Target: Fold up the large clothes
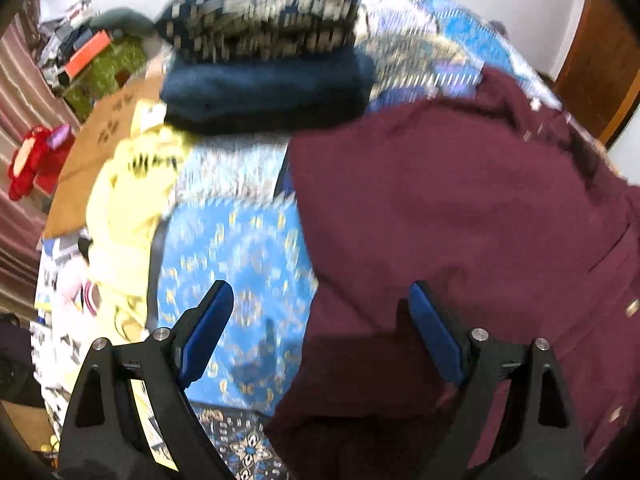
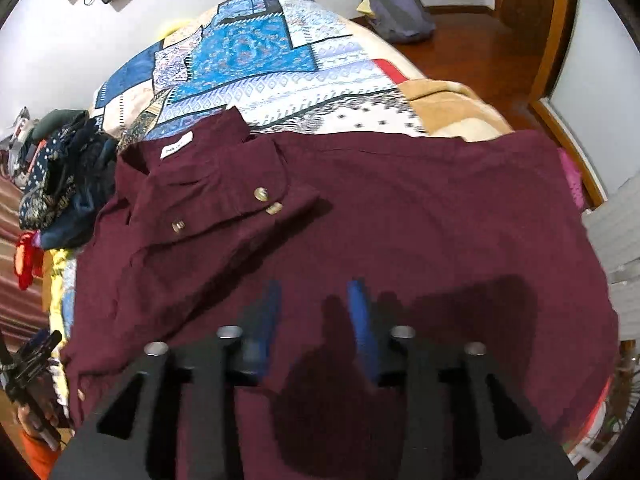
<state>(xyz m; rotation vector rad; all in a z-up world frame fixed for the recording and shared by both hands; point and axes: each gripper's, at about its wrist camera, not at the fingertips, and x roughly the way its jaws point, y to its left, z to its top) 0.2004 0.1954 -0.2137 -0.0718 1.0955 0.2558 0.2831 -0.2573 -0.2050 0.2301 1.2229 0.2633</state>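
Over the bed, my right gripper (image 2: 314, 320) hangs above the maroon shirt (image 2: 360, 220) with a gap between its blue pads and no cloth in it; it grips nothing. My left gripper (image 1: 320, 332) stands wide apart and empty too, above the near edge of the shirt (image 1: 460, 220) where it meets the blue bedspread (image 1: 240, 248).

The shirt lies spread across the patchwork bedspread (image 2: 280, 64), its collar with the white label (image 2: 176, 147) towards the far left, and a buttoned sleeve (image 2: 240, 196) already laid over the chest.

My worries from here, as I judge them: the folded sleeve only rests there loosely, so lifting an edge for the next fold could slide it off and undo that fold. If I pinch too deep I may catch the bedspread under the shirt and drag it along. The right side of the shirt runs close to the edge of the bed, so a careless tug could pull it over the side. With two separate grippers, uneven lifting would leave a crooked fold line. The left view is blurred, so I cannot judge exactly where that edge lies.

Containers: I see none for the clothes. Finished pieces sit as a stack (image 1: 264, 56) on the bed beyond the shirt, a patterned one on top of a dark blue one, and a yellow garment (image 1: 128, 200) lies loose beside it. A backpack (image 2: 400, 8) sits on the floor; what it holds I cannot tell.
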